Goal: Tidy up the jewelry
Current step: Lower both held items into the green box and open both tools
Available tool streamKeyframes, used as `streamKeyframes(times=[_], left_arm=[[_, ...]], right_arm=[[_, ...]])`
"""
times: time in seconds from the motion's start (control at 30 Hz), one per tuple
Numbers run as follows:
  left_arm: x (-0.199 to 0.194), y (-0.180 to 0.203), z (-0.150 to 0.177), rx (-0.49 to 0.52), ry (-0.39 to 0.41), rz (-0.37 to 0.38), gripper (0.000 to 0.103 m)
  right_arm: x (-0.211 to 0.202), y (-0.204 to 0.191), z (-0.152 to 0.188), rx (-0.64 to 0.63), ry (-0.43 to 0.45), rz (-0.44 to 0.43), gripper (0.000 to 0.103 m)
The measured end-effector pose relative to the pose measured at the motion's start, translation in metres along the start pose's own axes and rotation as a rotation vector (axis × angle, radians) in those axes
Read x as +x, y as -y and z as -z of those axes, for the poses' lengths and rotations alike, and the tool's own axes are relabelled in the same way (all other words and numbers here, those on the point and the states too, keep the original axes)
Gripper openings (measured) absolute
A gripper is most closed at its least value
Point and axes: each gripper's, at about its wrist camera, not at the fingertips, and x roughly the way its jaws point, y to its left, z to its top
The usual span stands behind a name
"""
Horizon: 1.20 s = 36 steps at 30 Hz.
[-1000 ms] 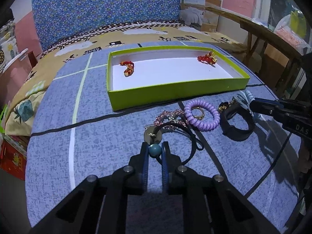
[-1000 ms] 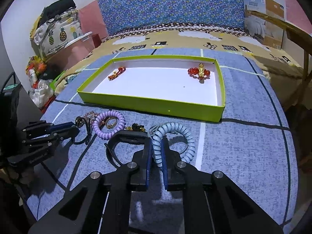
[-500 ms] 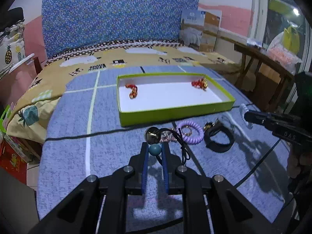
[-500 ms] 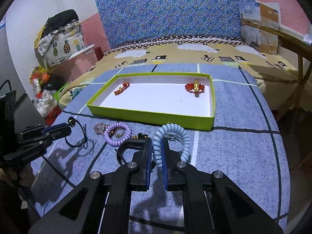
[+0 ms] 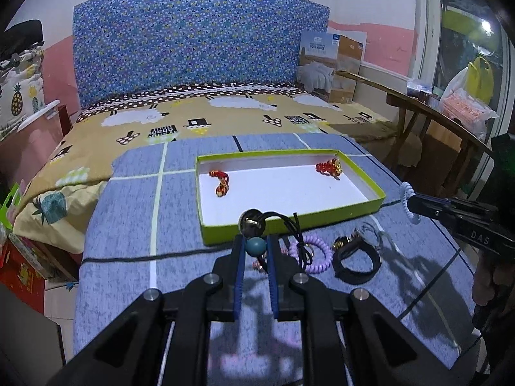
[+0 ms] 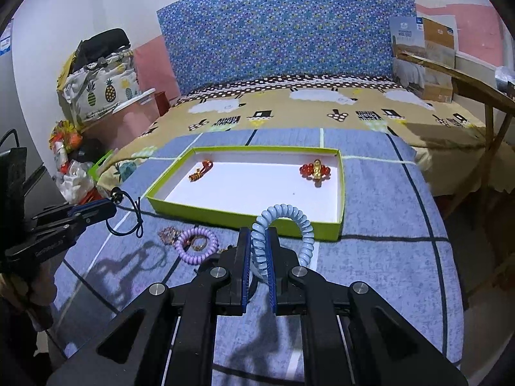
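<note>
A blue floral-print padded headboard (image 5: 199,41) stands behind a tan sheep-patterned bedsheet (image 5: 225,115). A cardboard quilt box (image 5: 331,64) leans near the headboard's end. A dark wooden table (image 5: 428,112) carries a yellow plastic bag (image 5: 479,78). A pineapple-print fabric bag (image 6: 103,83) sits beside the bed.

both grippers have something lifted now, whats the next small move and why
Probably carry both forward over the green tray and lower them. The left gripper is shut on the teal bead of a black cord, the right gripper on a blue coil; both hang short of the tray's near wall.
</note>
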Motion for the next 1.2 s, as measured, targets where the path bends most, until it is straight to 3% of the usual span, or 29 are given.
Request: streamKeyframes(times=[0.43, 0.7, 1.0, 1.2], left_arm=[[0.051, -0.006, -0.027, 0.019, -0.035, -0.030, 0.014], [0.089, -0.015, -0.043, 0.028, -0.072, -0.058, 0.014], [0.128, -0.025, -0.043, 0.024, -0.144, -0.075, 0.014], [0.134, -0.025, -0.039, 0.019, -0.154, -0.082, 0.014]], right_arm=[[0.039, 0.020, -0.030, -0.004, -0.011, 0.022, 0.009], [0.080, 0.034, -0.044, -0.016, -0.063, 0.049, 0.009], [0.119, 0.048, -0.038, 0.000, -0.146, 0.076, 0.009], [0.129, 0.057, -0.037, 0.039, -0.173, 0.070, 0.009]])
